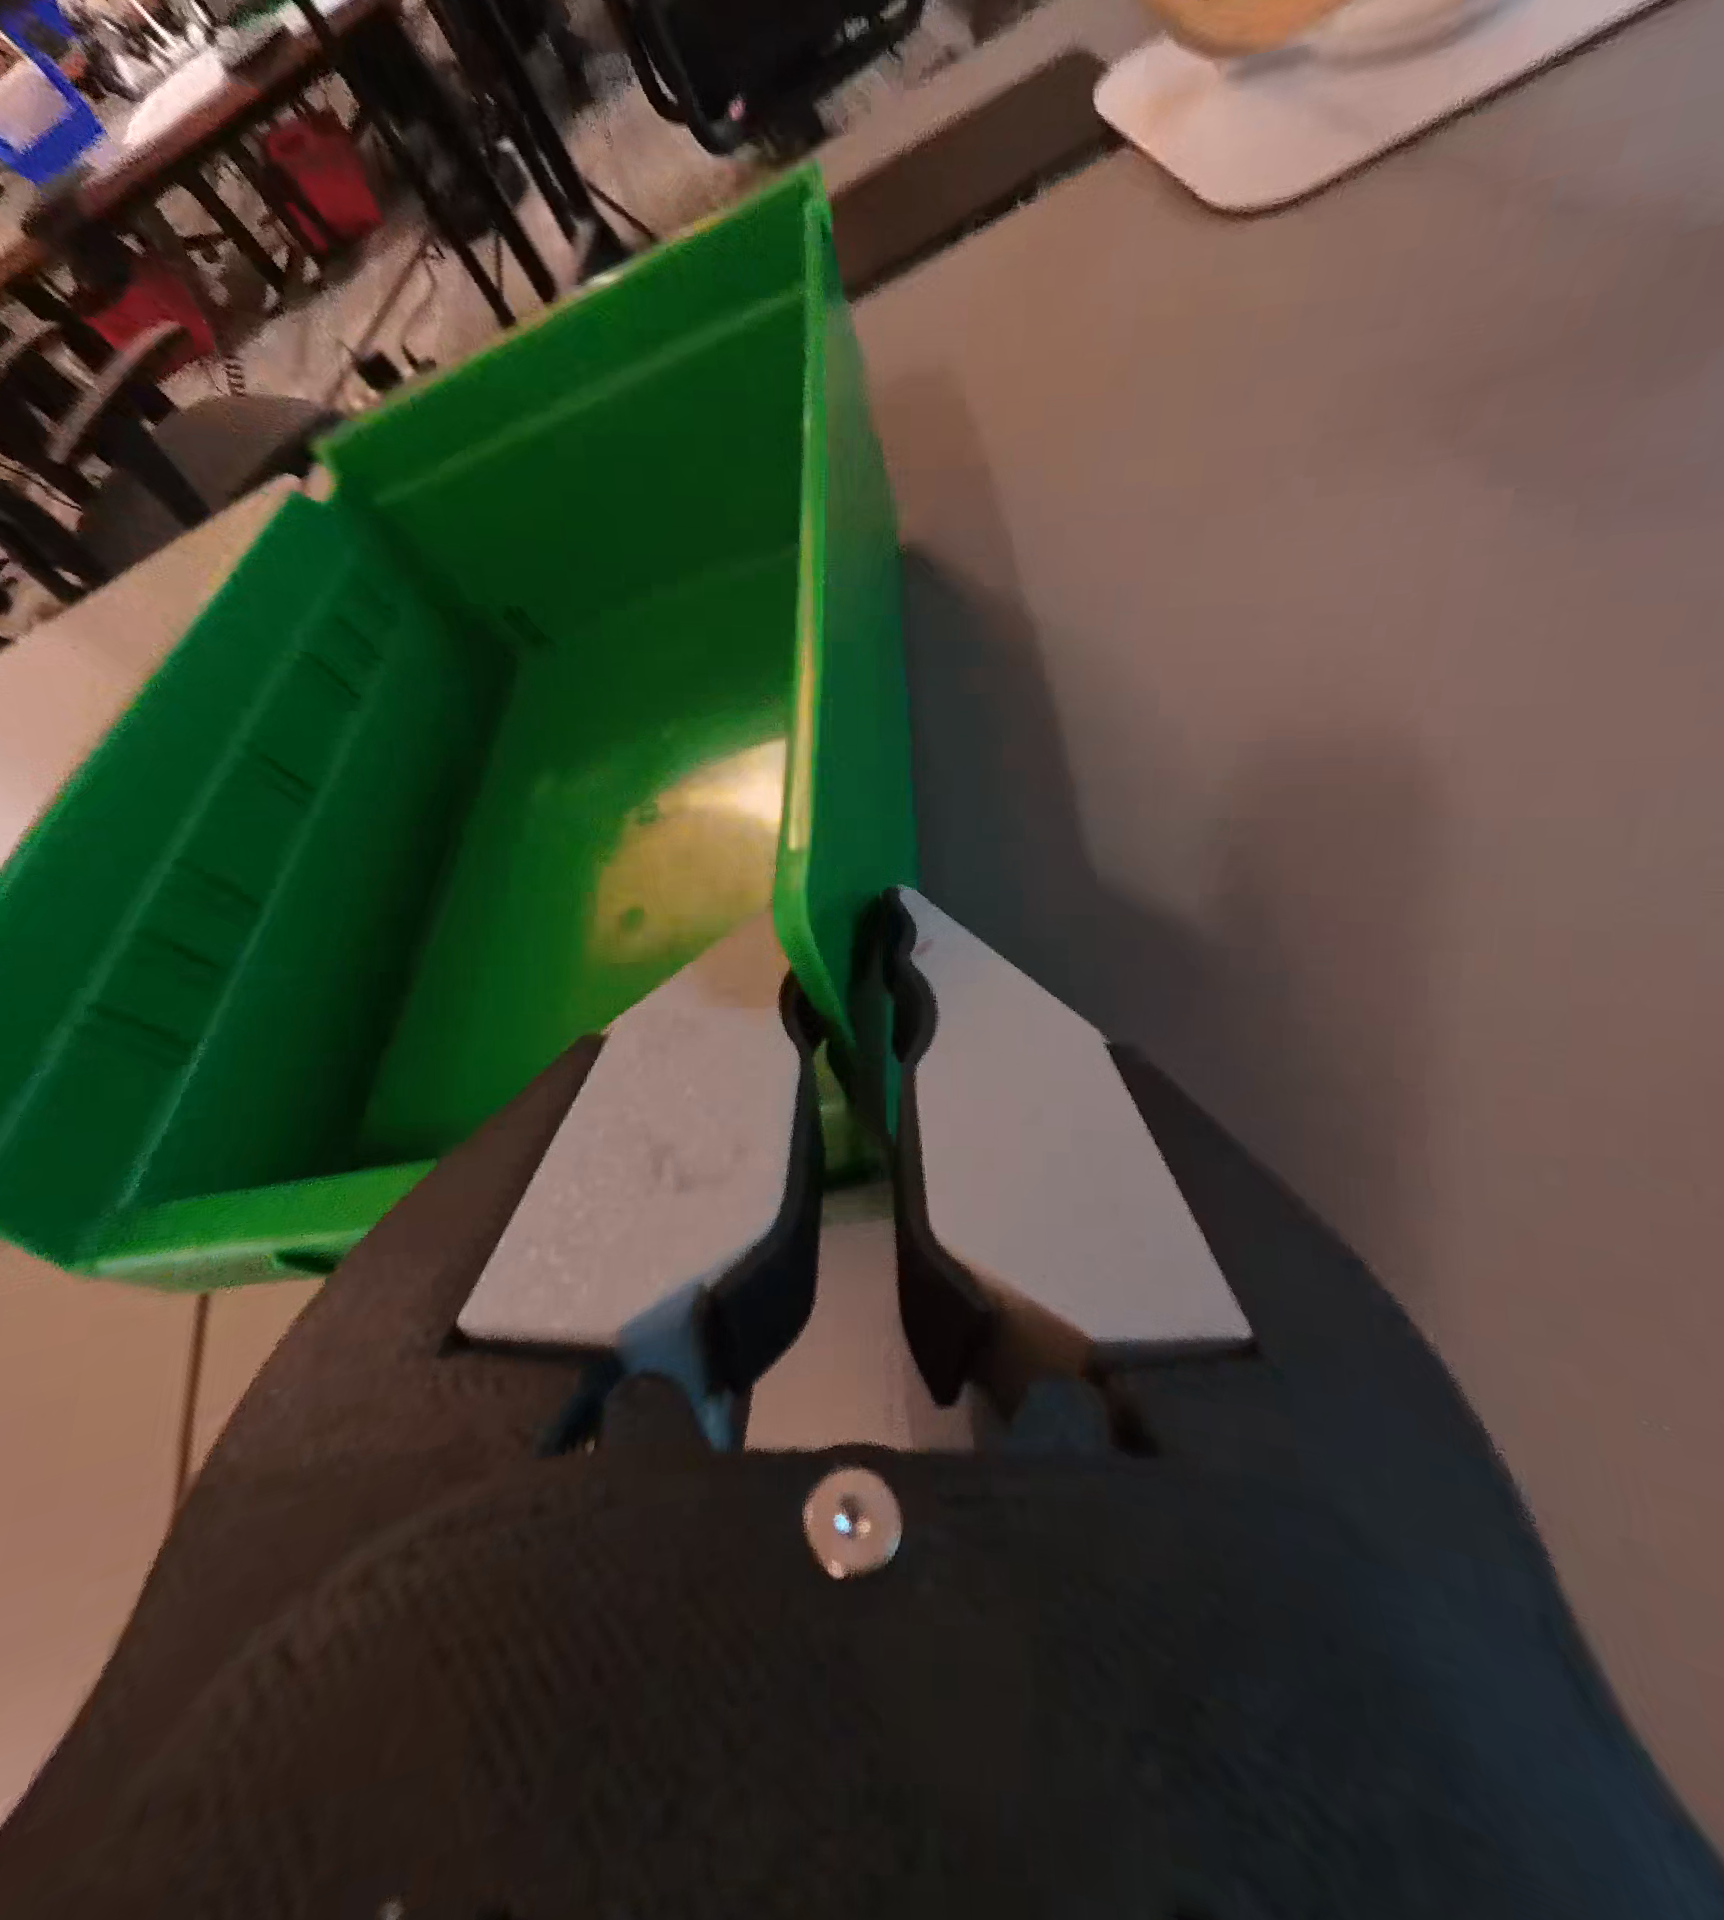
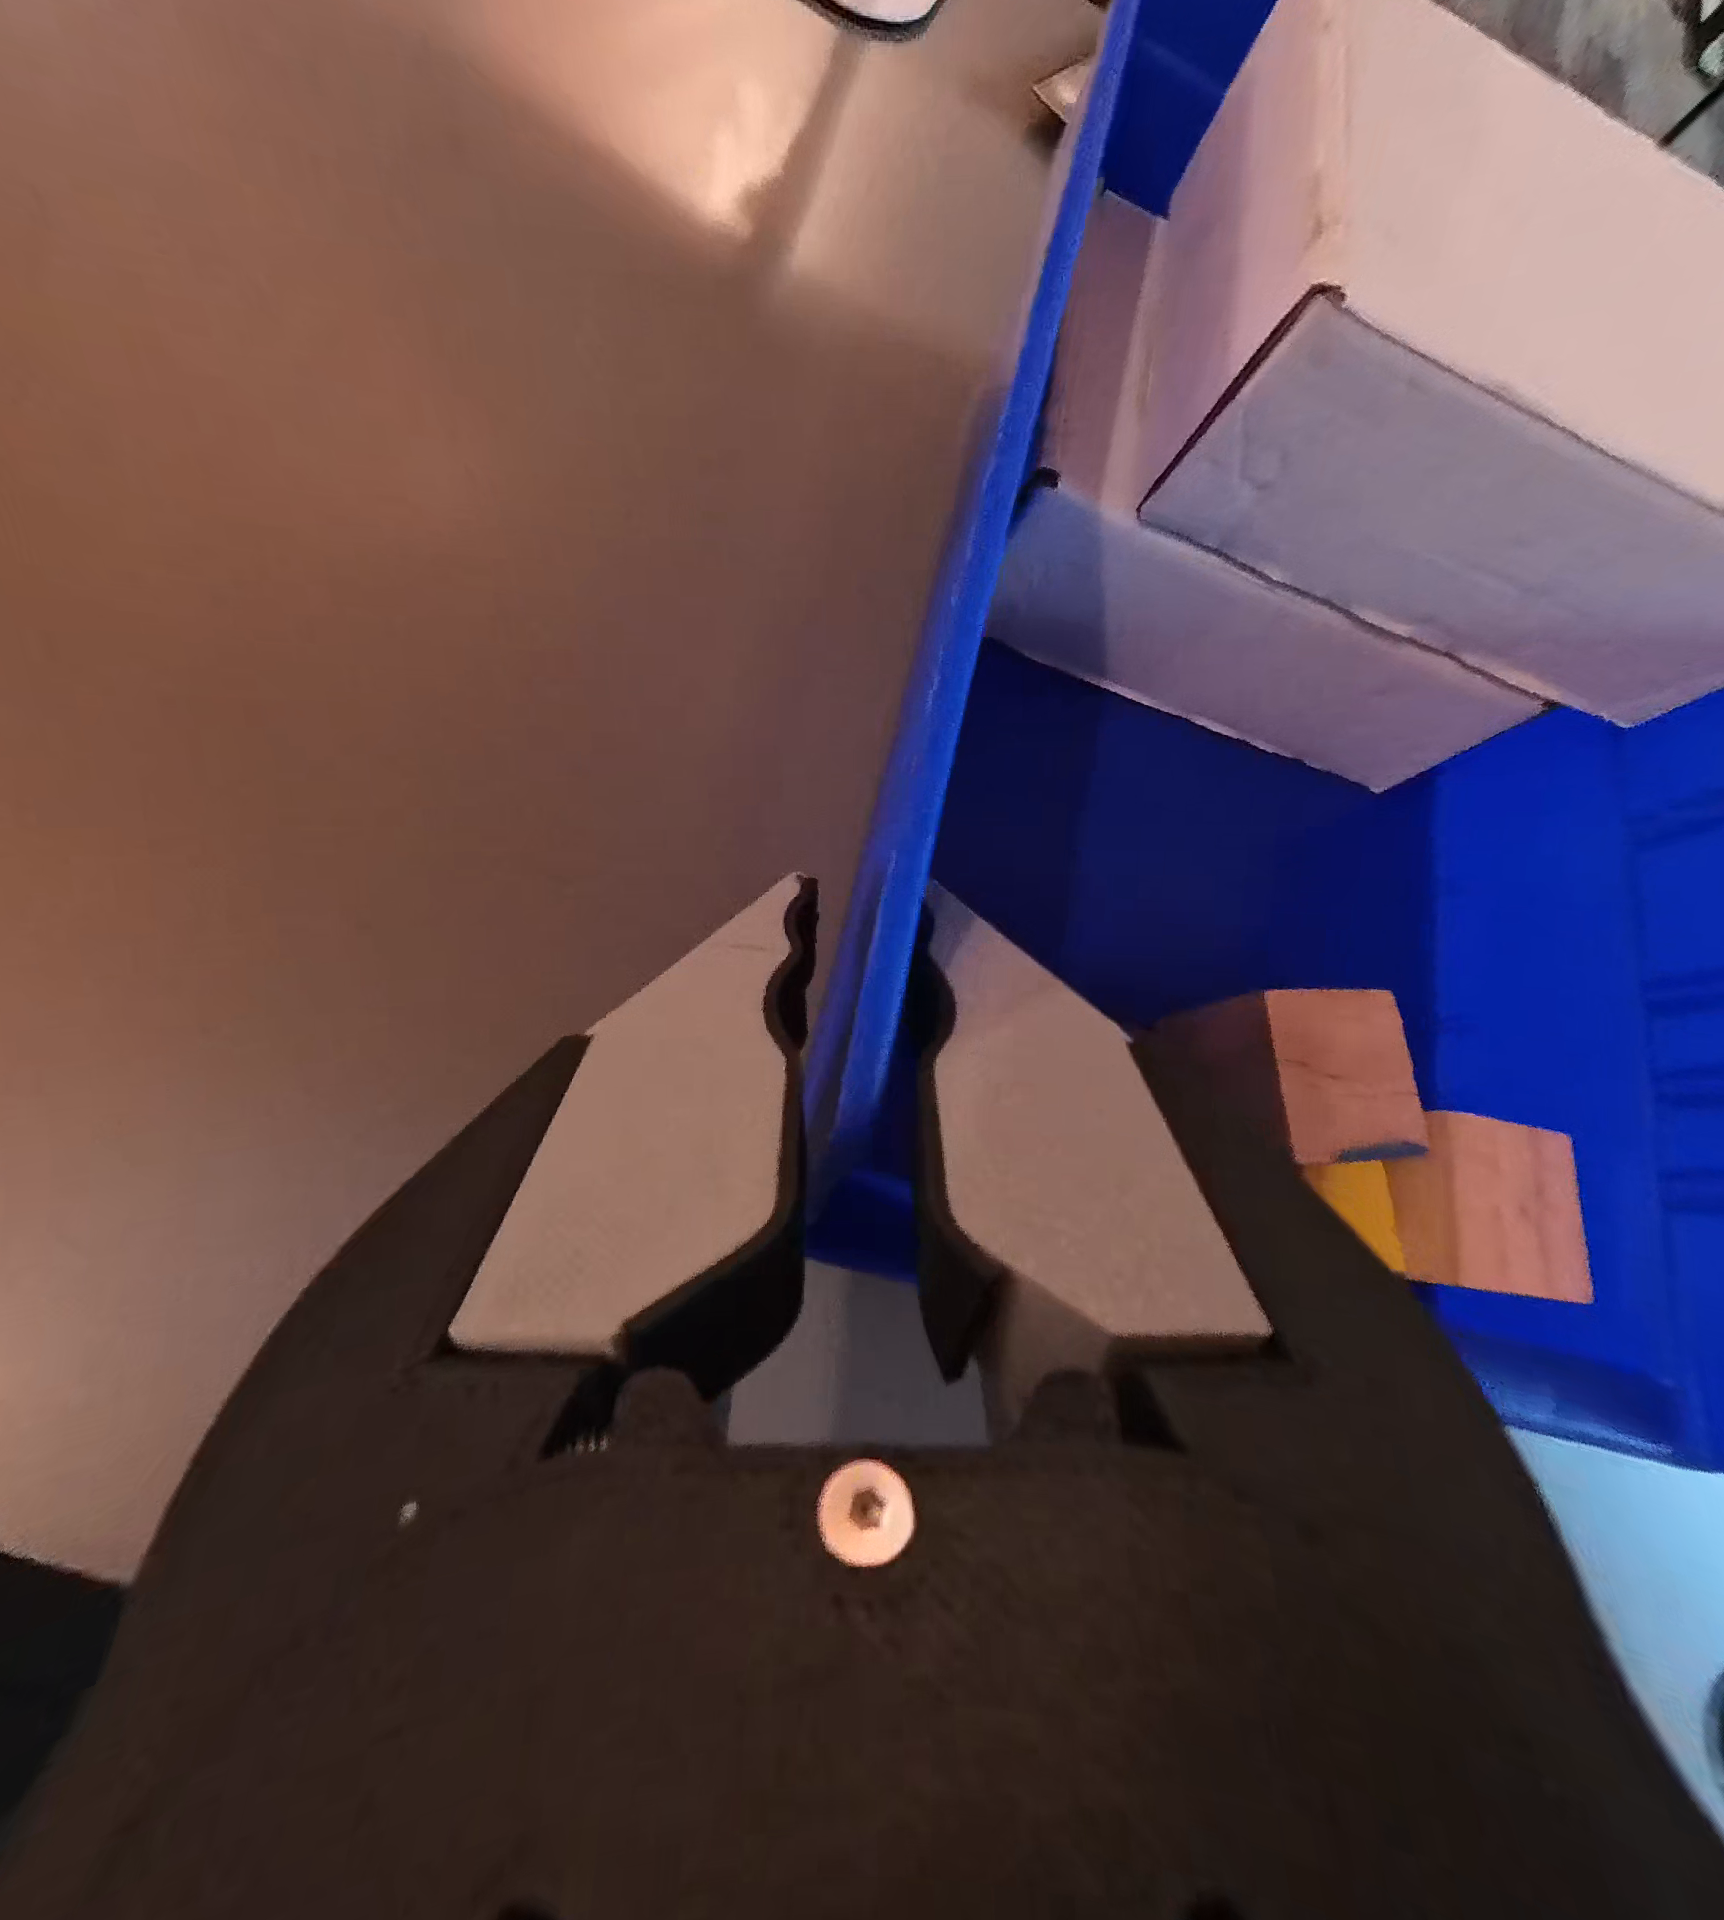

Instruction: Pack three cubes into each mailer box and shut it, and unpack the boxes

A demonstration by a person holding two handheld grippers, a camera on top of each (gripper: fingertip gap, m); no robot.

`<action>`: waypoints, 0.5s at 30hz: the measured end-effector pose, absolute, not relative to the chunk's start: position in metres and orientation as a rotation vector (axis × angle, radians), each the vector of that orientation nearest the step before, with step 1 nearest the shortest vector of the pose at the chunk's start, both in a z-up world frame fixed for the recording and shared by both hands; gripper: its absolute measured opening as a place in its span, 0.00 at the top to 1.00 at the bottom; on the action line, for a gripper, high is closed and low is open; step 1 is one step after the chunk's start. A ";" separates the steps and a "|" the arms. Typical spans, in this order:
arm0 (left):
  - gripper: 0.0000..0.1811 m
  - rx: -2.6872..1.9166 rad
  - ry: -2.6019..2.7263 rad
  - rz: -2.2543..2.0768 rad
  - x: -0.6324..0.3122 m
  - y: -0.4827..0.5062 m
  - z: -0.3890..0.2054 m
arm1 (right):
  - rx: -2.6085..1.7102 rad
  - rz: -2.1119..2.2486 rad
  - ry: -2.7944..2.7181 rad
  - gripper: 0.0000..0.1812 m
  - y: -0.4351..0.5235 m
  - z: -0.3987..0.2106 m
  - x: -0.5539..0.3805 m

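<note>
left gripper (image 1: 863, 997) clamped on green bin (image 1: 525, 748) wall, bin empty | right gripper (image 2: 863, 997) pinched on blue bin (image 2: 941, 831) wall | mailer boxes (image 2: 1460, 499) and cubes (image 2: 1346, 1070) seen inside blue bin, right of its gripped wall

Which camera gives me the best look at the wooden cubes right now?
The right wrist view. The wooden cubes lie on the floor of the blue bin, below the white boxes, while the right gripper pinches the bin's wall. The left wrist view shows no cubes, only the left gripper clamped on an empty green bin.
</note>
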State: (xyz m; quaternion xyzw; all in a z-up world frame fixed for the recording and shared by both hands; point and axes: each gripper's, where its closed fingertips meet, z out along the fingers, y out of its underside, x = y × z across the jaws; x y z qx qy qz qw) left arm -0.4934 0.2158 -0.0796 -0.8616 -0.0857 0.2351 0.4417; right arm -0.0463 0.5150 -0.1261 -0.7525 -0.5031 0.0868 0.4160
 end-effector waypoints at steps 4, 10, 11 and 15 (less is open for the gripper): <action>0.96 -2.036 -0.256 0.531 -0.491 0.193 -0.037 | -1.905 0.253 -1.284 0.93 0.498 -0.126 -0.054; 0.96 -1.823 -0.226 0.674 -0.481 0.165 0.025 | -1.849 0.330 -1.440 0.88 0.436 -0.128 -0.100; 0.97 -1.787 -0.215 0.693 -0.476 0.163 0.034 | -1.830 0.350 -1.472 0.87 0.423 -0.128 -0.114; 0.96 -1.709 -0.149 0.719 -0.452 0.165 0.055 | -1.731 0.432 -1.591 0.85 0.362 -0.127 -0.180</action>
